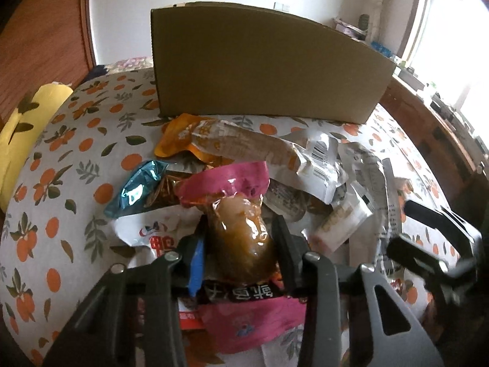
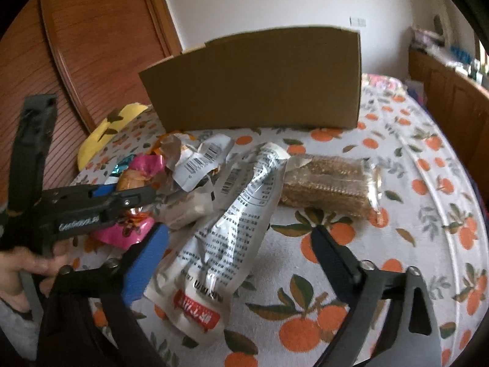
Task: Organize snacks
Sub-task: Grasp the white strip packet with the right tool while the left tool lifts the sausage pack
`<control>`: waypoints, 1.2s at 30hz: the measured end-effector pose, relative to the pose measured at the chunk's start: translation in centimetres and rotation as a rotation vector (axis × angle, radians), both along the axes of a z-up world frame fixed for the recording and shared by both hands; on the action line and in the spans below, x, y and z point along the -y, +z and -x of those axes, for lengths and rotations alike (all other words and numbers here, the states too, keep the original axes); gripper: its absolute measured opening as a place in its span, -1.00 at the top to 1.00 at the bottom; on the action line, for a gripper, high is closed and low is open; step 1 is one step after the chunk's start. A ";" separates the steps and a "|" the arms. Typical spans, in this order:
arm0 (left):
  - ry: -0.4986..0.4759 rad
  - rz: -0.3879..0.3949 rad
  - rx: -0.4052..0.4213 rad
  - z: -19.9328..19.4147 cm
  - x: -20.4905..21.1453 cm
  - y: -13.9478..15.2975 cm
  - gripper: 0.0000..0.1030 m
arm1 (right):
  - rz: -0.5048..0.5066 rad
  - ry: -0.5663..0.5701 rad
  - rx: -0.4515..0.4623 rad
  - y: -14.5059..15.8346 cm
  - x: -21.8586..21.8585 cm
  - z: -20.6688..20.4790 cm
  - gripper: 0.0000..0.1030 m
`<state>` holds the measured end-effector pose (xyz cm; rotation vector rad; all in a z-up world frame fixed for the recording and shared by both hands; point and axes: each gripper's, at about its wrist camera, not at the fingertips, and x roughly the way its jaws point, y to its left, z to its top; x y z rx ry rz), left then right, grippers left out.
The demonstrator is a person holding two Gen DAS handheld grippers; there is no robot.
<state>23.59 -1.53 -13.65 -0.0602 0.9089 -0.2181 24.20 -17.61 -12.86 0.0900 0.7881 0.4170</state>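
A pile of snack packets lies on an orange-print tablecloth [image 1: 61,183] in front of a tall cardboard box [image 1: 262,67] [image 2: 253,91]. My left gripper [image 1: 240,226] [image 2: 137,195] is shut on a pink packet [image 1: 241,244] [image 2: 143,165] with a brown glazed piece inside, one pad pressing on each side of the bulge. My right gripper [image 2: 238,244] [image 1: 428,235] stands open just above the cloth. A long white printed packet [image 2: 226,214] lies between its fingers, and neither finger touches it.
A clear-wrapped cereal bar [image 2: 330,180] lies right of the white packet. A teal wrapper [image 1: 137,189], an orange packet [image 1: 183,134] and several white packets crowd the pile. A yellow cushion [image 1: 27,122] sits at the left edge. A person's hand [image 2: 18,269] holds the left gripper.
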 end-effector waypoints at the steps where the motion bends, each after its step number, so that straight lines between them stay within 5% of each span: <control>1: -0.003 0.001 0.004 0.1 0.0 0.0 0.25 | -0.011 0.010 -0.017 -0.1 -0.1 -0.2 -0.70; 9: -0.043 0.073 0.026 1.8 -0.9 0.2 0.25 | 0.002 0.055 -0.088 -0.2 -1.4 -1.0 -0.14; 19: -0.068 0.109 0.037 2.1 -1.4 -0.3 0.24 | 0.087 0.077 -0.083 -0.4 -3.1 -1.5 -0.11; 22: -0.072 0.116 0.038 2.2 -1.5 -0.3 0.24 | 0.077 0.078 -0.083 -0.1 -2.8 -1.2 0.06; 25: -0.074 0.117 0.042 2.3 -1.6 -0.3 0.24 | 0.051 0.071 -0.049 1.2 -2.4 -0.6 0.48; 36: -0.079 0.100 0.043 2.4 -1.2 -0.2 0.25 | 0.045 0.107 -0.058 2.4 -3.5 -0.5 0.72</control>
